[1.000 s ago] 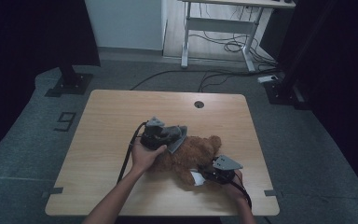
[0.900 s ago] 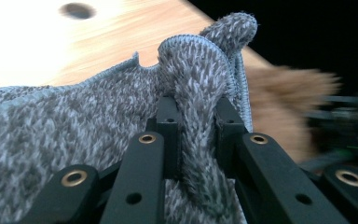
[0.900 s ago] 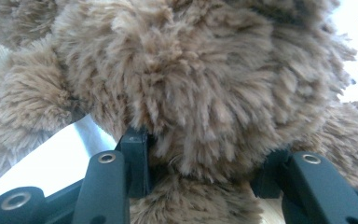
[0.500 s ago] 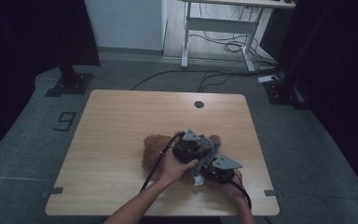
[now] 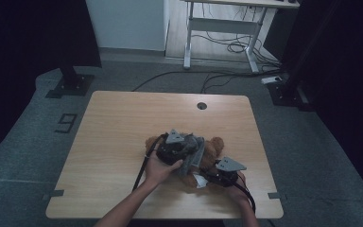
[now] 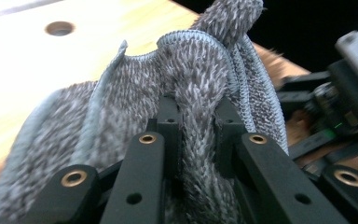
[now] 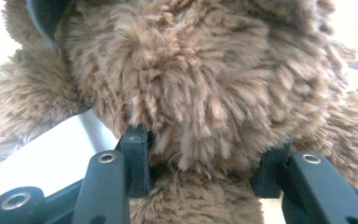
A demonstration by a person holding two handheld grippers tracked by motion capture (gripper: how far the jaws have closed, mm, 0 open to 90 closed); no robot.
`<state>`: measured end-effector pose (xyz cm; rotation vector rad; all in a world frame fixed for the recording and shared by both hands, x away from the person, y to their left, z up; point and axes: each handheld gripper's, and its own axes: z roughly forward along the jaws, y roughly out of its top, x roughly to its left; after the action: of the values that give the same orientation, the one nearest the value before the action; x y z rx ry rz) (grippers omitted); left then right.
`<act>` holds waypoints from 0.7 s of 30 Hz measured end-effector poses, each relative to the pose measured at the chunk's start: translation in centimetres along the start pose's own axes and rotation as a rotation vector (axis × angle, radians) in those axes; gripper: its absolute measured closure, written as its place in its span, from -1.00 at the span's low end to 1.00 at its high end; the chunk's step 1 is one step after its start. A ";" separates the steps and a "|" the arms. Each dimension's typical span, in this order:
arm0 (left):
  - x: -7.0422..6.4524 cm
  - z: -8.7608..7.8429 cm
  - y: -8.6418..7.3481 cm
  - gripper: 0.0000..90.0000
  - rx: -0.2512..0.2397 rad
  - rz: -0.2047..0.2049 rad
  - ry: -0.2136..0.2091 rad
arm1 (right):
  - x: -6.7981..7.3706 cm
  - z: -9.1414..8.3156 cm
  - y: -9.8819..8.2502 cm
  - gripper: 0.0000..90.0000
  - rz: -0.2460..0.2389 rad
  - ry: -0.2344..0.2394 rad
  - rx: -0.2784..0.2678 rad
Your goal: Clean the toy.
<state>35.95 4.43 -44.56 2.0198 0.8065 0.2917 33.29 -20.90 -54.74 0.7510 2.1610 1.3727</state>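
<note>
A brown teddy bear (image 5: 213,150) lies on the wooden table (image 5: 123,123), right of centre near the front. A grey fuzzy cloth (image 5: 194,152) is draped over the bear's middle. My left gripper (image 5: 182,150) sits on top of the bear, shut on a fold of this cloth (image 6: 186,84), which is pinched between the jaws of my left gripper (image 6: 198,122). My right gripper (image 5: 211,176) is at the bear's front right side. In the right gripper view the jaws of my right gripper (image 7: 203,163) clamp a thick plush part of the bear (image 7: 205,74). A white tag (image 7: 46,156) lies beside it.
A round cable hole (image 5: 202,105) is in the table's far edge area. The table's left half is bare wood. The right gripper (image 6: 340,93) shows close by in the left gripper view. Beyond the table stand a desk frame (image 5: 222,28) and floor cables.
The left gripper carried the grey cloth rightward from the bear's left side onto the bear, then eased back slightly. The right gripper stayed in place on the bear.
</note>
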 end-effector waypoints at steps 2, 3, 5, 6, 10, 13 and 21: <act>1.2 -1.2 -0.6 0.72 0.000 -0.011 0.031 | 0.0 0.0 0.0 0.12 0.003 0.003 0.000; 1.6 -1.6 -0.9 0.72 -0.002 -0.017 0.039 | 0.0 0.0 0.0 0.12 0.001 0.005 -0.001; 2.7 -2.7 -1.5 0.72 -0.015 -0.040 0.050 | 0.0 0.0 0.0 0.12 0.000 0.007 -0.003; 3.2 -3.2 -1.8 0.72 -0.025 -0.055 0.054 | 0.1 -0.1 0.0 0.12 0.000 0.011 -0.003; 5.0 -5.3 -2.9 0.72 -0.055 -0.093 0.080 | 0.1 -0.1 0.0 0.12 0.000 0.013 -0.001; 6.5 -6.4 -4.1 0.72 -0.065 -0.142 0.095 | 0.1 0.0 0.0 0.12 0.000 0.012 -0.001; 9.2 -6.3 -8.7 0.72 0.015 -0.216 0.151 | 0.0 0.0 -0.1 0.11 0.006 0.008 -0.001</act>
<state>36.13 17.72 -49.18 1.9202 1.1153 0.3175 33.29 -20.90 -54.81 0.7532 2.1660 1.3812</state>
